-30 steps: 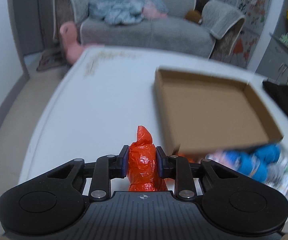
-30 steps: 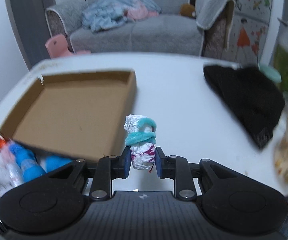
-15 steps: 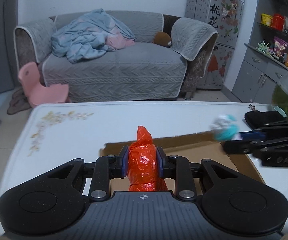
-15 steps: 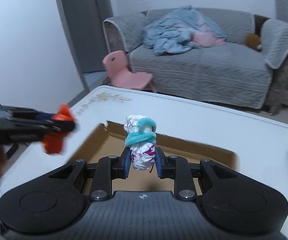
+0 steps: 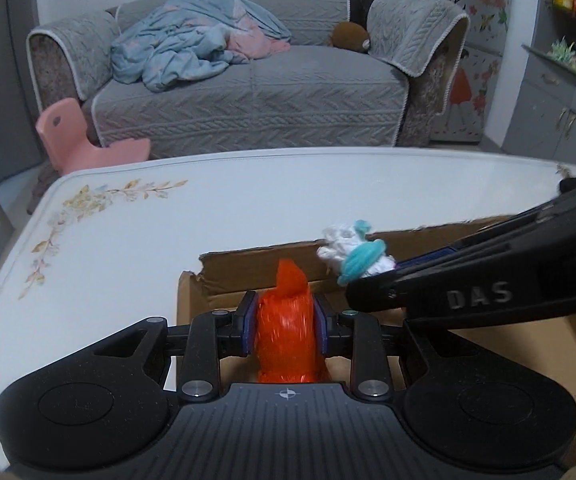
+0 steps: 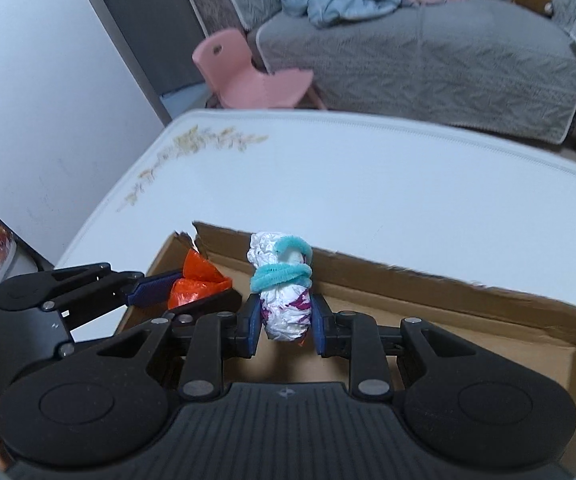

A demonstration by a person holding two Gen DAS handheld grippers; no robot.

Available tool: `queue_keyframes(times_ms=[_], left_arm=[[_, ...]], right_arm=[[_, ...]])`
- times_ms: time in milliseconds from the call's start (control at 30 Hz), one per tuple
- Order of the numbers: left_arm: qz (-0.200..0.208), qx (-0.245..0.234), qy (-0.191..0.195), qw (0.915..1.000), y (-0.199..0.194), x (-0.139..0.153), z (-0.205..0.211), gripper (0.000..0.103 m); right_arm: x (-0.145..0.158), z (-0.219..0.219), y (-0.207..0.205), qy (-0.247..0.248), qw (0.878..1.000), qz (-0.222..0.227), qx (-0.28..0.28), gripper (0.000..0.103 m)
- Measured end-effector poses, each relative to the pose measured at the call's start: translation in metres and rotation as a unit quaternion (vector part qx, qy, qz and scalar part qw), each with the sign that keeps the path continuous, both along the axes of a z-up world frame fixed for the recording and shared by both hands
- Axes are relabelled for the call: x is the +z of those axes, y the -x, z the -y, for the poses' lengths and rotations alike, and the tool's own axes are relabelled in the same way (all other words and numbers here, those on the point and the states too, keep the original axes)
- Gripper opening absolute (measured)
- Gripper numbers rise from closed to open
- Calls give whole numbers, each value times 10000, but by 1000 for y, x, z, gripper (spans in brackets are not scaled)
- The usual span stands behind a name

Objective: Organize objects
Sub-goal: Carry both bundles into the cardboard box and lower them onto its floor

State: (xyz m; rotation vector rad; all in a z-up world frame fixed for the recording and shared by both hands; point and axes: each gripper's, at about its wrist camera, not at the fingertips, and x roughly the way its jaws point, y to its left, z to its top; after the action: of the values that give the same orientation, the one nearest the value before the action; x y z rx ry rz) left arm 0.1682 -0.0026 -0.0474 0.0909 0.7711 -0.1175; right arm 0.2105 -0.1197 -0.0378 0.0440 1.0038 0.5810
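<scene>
Two handheld grippers hover side by side over the near left corner of a shallow, open cardboard box (image 6: 427, 344) that sits on a white worktop (image 5: 248, 200) with a faded floral print along one edge. The left gripper (image 5: 284, 330) is clamped on a crumpled orange plastic bag (image 5: 286, 328), which stands upright between its blue pads, just above the box's torn corner. The right gripper (image 6: 285, 316) is clamped on a wadded white bag with purple print, bound by a teal fuzzy band (image 6: 284, 296); in the left wrist view it reaches in from the right, its bundle just beside and slightly beyond the orange one. The box floor that shows below both bundles looks bare. The step in hand appears to be setting both bundles into the box. To do it well, each gripper should probably lower until its bundle is well below the rim and close to the cardboard floor before letting go, since light plastic can spring open or roll. Keeping the two grippers a little apart would avoid their fingers colliding, and releasing away from the torn corner wall should stop a bundle from catching on the ragged edge. A grey sofa (image 5: 248, 92) with a blue blanket (image 5: 192, 52) and a pink child's chair (image 6: 248, 76) stand beyond the worktop.
</scene>
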Motion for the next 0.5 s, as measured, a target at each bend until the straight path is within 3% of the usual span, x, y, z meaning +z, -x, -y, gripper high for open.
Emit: queue_keyframes(times_ms=[200, 267, 333, 500], left_arm=[[234, 42, -576, 9981, 6, -6, 12, 41], [346, 29, -733, 9967, 11, -2, 17, 62], [423, 60, -941, 9946, 13, 0, 21, 73], [358, 16, -771, 9964, 17, 7, 17, 75]], right_arm=[[-5, -9, 3, 84, 9999, -76, 71, 24], [-4, -8, 1, 57, 9999, -99, 43, 25], [-4, -8, -3, 86, 9999, -102, 22, 25], [-5, -6, -5, 124, 9998, -130, 0, 27]])
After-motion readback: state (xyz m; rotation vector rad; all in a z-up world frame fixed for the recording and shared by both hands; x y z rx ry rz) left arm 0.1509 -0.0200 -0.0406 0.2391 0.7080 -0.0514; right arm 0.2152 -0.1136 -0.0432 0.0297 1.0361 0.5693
